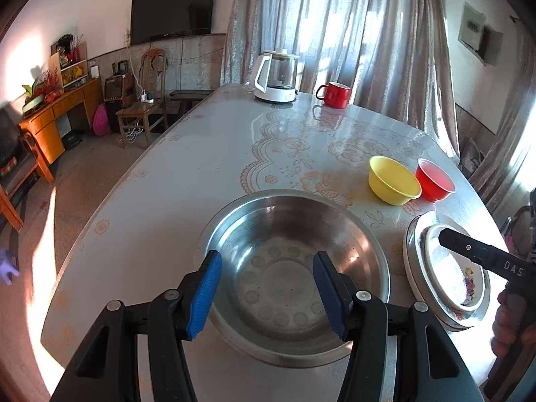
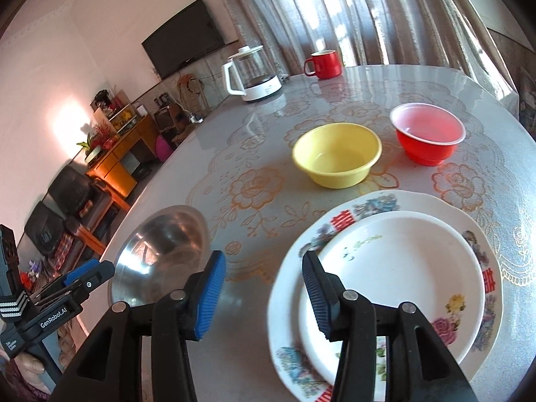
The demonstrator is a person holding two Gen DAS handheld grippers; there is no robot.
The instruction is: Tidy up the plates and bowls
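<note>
Plates (image 2: 395, 268), a small white one stacked on a floral one, sit on the worktop (image 2: 254, 140) just right of the steel bowl (image 1: 291, 274). Beyond the plates stand the yellow bowl (image 2: 336, 154) and red bowl (image 2: 427, 132). My left fingers (image 1: 268, 296) hang apart and empty over the steel bowl; my right fingers (image 2: 264, 293) gape empty at the plates' left edge.

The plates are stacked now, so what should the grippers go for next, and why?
Probably the right gripper should move to the yellow bowl. Its jaws stand open and hold nothing, the small plate already sits on the big flowered plate, and the yellow bowl and red bowl sit apart, unstacked.
</note>
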